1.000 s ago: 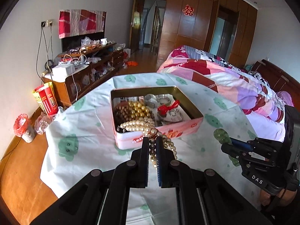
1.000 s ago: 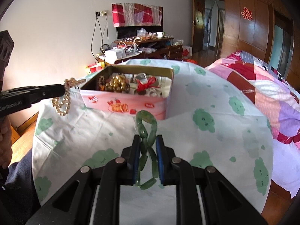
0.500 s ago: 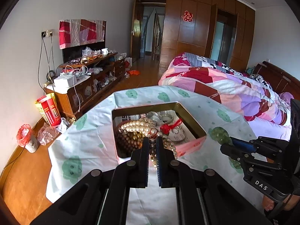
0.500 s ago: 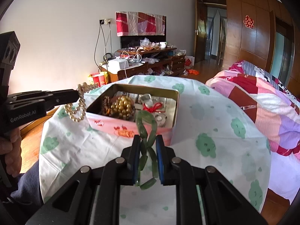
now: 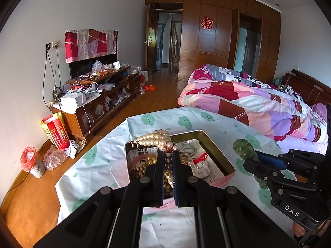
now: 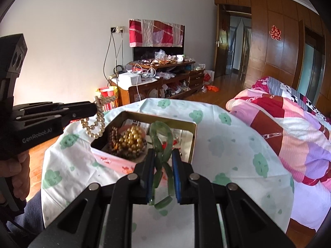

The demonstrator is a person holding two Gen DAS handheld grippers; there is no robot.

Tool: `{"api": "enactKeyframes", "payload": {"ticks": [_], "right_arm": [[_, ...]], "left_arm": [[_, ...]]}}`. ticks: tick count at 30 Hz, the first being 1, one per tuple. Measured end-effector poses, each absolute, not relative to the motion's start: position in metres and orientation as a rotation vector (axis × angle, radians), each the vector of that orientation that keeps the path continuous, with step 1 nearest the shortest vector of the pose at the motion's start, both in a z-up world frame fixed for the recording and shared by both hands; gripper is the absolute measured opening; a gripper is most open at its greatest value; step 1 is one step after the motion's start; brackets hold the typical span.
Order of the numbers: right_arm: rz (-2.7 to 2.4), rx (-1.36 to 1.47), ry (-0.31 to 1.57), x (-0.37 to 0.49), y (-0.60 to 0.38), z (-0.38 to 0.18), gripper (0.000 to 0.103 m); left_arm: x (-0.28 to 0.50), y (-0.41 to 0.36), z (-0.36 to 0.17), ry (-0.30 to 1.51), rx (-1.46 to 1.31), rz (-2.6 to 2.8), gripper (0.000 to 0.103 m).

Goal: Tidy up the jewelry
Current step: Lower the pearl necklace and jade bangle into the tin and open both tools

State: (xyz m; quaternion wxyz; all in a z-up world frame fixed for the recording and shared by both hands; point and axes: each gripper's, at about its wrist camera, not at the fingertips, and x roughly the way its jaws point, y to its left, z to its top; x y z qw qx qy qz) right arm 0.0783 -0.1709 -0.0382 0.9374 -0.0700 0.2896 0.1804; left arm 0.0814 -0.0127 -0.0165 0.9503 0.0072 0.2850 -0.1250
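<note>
A strand of cream-coloured pearl beads [image 5: 154, 139] is clamped between the closed jaws of the left hand-held gripper [image 5: 167, 161], its loops dangling over the near left corner of the open rectangular tin box with pink printed sides [image 6: 193, 142]. In the right wrist view the same strand is seen at centre left, hanging clear of the box rim. A bracelet of flat green jade-like links [image 6: 162, 144] is pinched in the right hand-held gripper [image 6: 162, 161], whose jaws are drawn together on it; its upper loop stands in front of the box opening at mid frame.

The box rests on the worktop covered with a white cloth printed with green motifs [image 6: 227, 144], and gold and brown beads [image 6: 129, 139] are already piled inside.

The step in hand is judged to be the carrying of both pieces to the box. Next, each piece would need to be brought over a free part of the box and lowered before the jaws are parted, so that no loop is left draped across the rim.
</note>
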Motion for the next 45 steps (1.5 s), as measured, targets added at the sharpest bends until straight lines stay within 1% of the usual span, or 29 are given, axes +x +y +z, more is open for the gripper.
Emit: {"api": "enactKeyframes", "payload": {"ticks": [28, 42, 44, 45], "right_arm": [[0.364, -0.16, 0.598, 0.132, -0.154, -0.034, 0.019], [0.368, -0.167, 0.663, 0.161, -0.139, -0.053, 0.019], [0.379, -0.172, 0.692, 0.166, -0.137, -0.06, 0.028], [0.383, -0.174, 0.701, 0.167, -0.136, -0.063, 0.044]], "left_arm": [[0.133, -0.016, -0.027, 0.598, 0.047, -0.209, 0.006], [0.151, -0.017, -0.047, 0.652, 0.045, -0.199, 0.006], [0.153, -0.017, -0.051, 0.673, 0.048, -0.183, 0.008], [0.153, -0.017, -0.053, 0.682, 0.045, -0.182, 0.009]]}}
